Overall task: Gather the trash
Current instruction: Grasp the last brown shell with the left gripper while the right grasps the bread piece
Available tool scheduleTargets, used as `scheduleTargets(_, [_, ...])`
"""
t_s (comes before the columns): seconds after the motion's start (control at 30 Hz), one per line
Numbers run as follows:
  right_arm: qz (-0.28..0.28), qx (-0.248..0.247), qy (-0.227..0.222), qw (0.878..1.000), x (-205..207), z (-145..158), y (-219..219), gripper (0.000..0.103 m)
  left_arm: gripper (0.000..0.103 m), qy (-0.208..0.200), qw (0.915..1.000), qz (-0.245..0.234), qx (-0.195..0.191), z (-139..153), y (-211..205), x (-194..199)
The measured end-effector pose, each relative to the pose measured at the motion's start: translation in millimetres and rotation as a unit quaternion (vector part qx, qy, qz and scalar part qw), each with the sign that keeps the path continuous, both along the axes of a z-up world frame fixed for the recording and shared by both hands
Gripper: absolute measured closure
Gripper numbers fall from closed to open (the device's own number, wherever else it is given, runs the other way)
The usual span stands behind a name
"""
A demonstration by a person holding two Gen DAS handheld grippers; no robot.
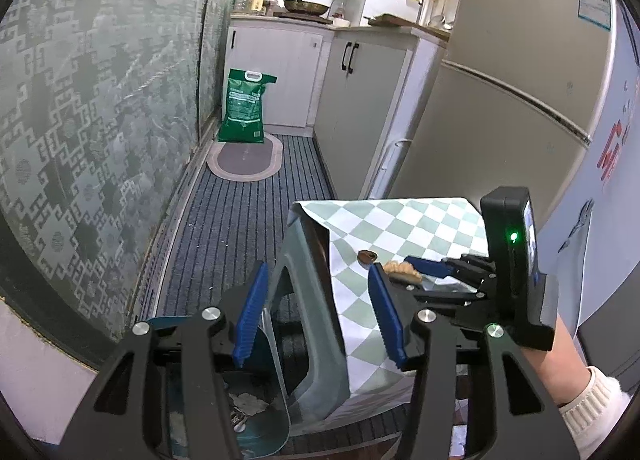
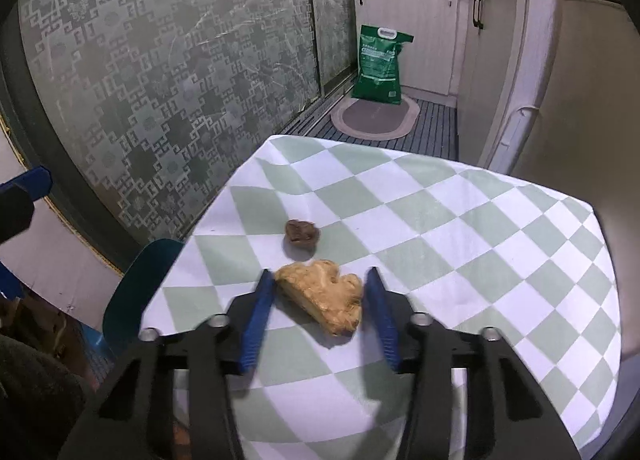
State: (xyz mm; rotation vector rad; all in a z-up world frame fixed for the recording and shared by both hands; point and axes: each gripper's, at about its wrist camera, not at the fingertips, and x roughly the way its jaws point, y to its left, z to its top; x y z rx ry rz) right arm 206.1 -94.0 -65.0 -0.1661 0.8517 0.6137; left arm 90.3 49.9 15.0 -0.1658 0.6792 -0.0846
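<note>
Checked cloth [image 2: 460, 219]: bread scrap [image 2: 324, 300] between right claw [image 2: 318, 292] pads.

Striped floor mat [image 1: 240, 227], patterned glass wall [image 1: 80, 99]

light: dim indoor, brighter far kitchen | edges: fisheye-warped, dark corners | blur: slight

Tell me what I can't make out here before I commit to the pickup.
- Right gripper contact: right wrist view, motion blur on the fingers hides whether they press the tan scrap.
- Bin contents: left wrist view, the left gripper frame covers most; only crumpled bits show.
- Small brown scrap: too small in both views to identify.
- Stool base: cut off by the checked cloth.
</note>
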Motion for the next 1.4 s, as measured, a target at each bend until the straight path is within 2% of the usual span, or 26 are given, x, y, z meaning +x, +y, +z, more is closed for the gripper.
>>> scheduleTargets(0.13, [-0.003, 0.023, 0.005, 1.000, 2.0, 4.3, -11.5, 0.058, 0.052, 0.009, 0.9999, -0.008, 0.003, -7.1, -11.0, 9.0])
scheduleTargets(0.33, [-0.015, 0.047, -0.004, 0.999, 0.5, 26.6, -38.3, 0.058, 0.055, 0.018, 0.9995, -0.021, 0.015, -19.3, -32.6, 24.0])
scheduleTargets(0.53, [-0.030, 0.087, -0.020, 0.996, 1.9, 63.9, -68.3, 0.058, 0.061, 0.033, 0.9987, -0.027, 0.029, -34.9, -51.7, 41.8])
scheduleTargets(0.7, [-0.034, 0.117, -0.031, 0.992, -3.3, 88.8, -80.8, 0.058, 0.061, 0.054, 0.9968, -0.042, 0.042, -52.5, -70.8, 60.0])
scheduleTargets(0.97, [-0.034, 0.133, -0.039, 0.990, -5.7, 108.7, -89.9, 0.058, 0.064, 0.072, 0.9932, -0.034, 0.085, -71.0, -86.7, 85.8])
scheduleTargets(1.03, [-0.032, 0.137, -0.041, 0.989, -5.5, 115.5, -88.1, 0.058, 0.065, 0.076, 0.9932, -0.029, 0.084, -73.3, -87.6, 90.3])
scheduleTargets(1.23, [-0.017, 0.126, -0.055, 0.990, -12.4, 131.5, -79.6, 0.058, 0.065, 0.079, 0.9900, -0.018, 0.115, -78.0, -94.9, 105.6])
scheduleTargets(1.4, [-0.007, 0.115, -0.074, 0.991, -19.7, 146.5, -75.5, 0.058, 0.070, 0.084, 0.9885, -0.015, 0.125, -79.9, -98.2, 115.2])
